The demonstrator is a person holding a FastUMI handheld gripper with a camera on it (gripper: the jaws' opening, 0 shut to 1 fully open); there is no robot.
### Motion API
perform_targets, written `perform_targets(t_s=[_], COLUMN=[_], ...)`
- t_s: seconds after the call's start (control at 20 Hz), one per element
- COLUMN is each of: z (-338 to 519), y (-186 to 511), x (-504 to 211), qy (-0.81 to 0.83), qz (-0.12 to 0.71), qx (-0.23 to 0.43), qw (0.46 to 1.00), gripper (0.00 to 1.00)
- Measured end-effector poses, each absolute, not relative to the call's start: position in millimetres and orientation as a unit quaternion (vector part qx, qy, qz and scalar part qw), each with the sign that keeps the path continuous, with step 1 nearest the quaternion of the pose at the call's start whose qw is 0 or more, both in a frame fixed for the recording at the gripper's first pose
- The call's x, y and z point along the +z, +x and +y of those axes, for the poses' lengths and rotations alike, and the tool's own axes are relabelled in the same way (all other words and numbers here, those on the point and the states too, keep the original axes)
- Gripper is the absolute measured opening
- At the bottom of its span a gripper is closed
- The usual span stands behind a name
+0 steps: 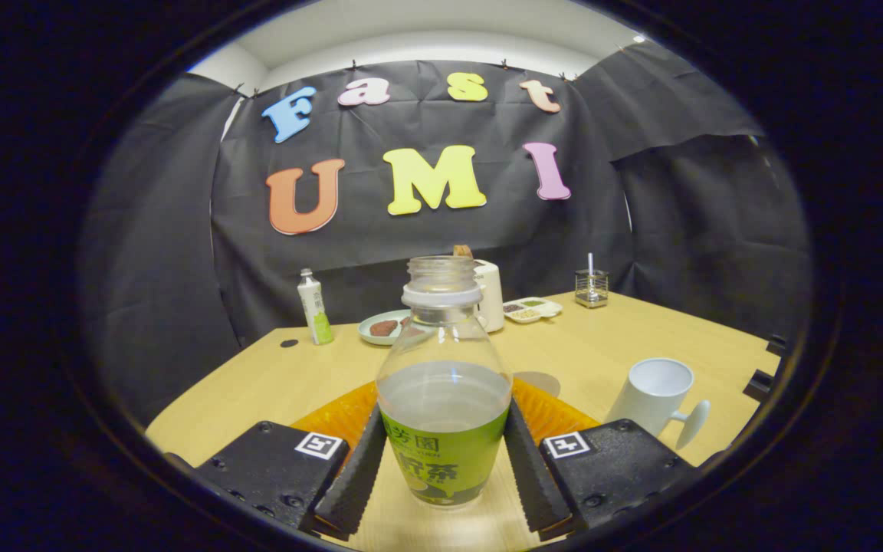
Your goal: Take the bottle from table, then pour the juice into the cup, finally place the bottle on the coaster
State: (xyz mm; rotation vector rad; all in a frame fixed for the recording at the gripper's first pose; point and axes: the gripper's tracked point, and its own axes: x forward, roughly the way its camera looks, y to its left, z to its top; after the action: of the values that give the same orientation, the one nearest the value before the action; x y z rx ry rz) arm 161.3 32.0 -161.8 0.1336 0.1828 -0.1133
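Bottle [444, 399], uncapped and upright, between my gripper [444, 469] fingers, both pads pressed on its label for a steady lift; orange coaster [556, 418] just behind it, cup [656, 399] near on the right

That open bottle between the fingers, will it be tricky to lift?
The bottle has no cap, so tilting could spill it. It looks about half full, so probably fairly heavy low down and steady upright. The gripper presses its thin clear wall from both sides; a hard squeeze may dent it.
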Motion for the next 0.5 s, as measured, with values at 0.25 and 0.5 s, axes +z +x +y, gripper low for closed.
perform_targets(t_s=[0.25,0.5], z=[37.1,26.0], y=[153.4,153.1], x=[-147.0,-132.6], qy=[0.111,0.208], qz=[0.111,0.118], qx=[-0.034,-0.014], qw=[0.987,0.971], gripper=[0.81,0.81])
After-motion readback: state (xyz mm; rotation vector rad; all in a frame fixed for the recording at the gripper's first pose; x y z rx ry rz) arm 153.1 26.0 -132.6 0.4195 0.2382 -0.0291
